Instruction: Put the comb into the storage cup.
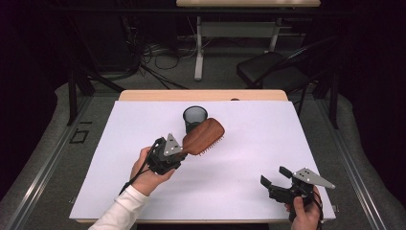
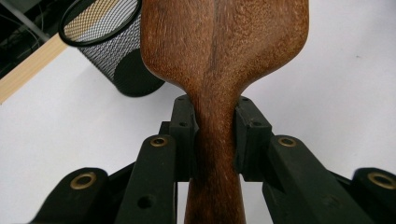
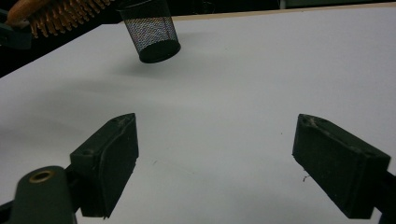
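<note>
A brown wooden hairbrush (image 1: 205, 135) hangs above the white table sheet, bristles down, its head just in front of a black mesh cup (image 1: 195, 118). My left gripper (image 1: 179, 152) is shut on the brush's narrow handle (image 2: 215, 140), both pads pressing its sides. The mesh cup (image 2: 109, 42) stands upright to the upper left in the left gripper view. My right gripper (image 1: 274, 176) rests low near the table's front right, jaws wide apart with nothing between them. Its view shows the cup (image 3: 150, 30) far off and the brush's bristles (image 3: 51, 14) at the top left.
A white sheet (image 1: 249, 143) covers the table, with the wooden table edge (image 1: 201, 95) showing at the back. Beyond the table stand a black chair (image 1: 268, 69), a desk leg and floor cables.
</note>
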Action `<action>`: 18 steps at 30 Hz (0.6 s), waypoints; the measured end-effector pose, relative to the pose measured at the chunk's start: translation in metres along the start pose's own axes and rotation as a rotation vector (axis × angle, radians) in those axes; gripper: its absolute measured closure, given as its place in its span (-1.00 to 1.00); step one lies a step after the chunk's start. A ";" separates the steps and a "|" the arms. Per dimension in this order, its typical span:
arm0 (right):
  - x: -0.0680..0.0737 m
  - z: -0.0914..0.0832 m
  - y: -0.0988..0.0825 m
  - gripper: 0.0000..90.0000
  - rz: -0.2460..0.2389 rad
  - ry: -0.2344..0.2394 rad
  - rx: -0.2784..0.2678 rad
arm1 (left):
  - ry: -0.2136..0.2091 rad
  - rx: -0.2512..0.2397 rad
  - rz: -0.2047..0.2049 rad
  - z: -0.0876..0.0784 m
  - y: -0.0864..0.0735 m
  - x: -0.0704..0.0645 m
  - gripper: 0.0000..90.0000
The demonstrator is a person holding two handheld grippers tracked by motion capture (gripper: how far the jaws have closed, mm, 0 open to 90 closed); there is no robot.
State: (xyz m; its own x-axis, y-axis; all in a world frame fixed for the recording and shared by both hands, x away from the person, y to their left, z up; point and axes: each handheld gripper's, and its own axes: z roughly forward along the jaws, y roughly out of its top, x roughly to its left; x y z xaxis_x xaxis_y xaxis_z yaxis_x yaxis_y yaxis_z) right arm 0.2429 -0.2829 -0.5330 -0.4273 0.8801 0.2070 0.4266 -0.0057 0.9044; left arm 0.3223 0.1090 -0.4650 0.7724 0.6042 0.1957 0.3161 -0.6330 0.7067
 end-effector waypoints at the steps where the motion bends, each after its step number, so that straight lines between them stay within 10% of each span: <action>1: 0.000 0.000 0.000 -0.69 0.000 -0.001 0.001 | -0.002 -0.004 0.003 0.001 0.001 -0.002 0.61; 18: 0.002 0.001 0.000 -0.69 -0.005 -0.005 -0.003 | -0.023 -0.031 0.036 0.010 0.002 -0.018 0.61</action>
State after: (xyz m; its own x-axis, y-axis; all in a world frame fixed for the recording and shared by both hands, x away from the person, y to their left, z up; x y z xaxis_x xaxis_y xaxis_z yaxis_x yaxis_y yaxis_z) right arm 0.2428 -0.2807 -0.5327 -0.4250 0.8827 0.2007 0.4223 -0.0027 0.9064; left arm 0.3144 0.0917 -0.4735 0.7956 0.5696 0.2063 0.2707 -0.6389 0.7201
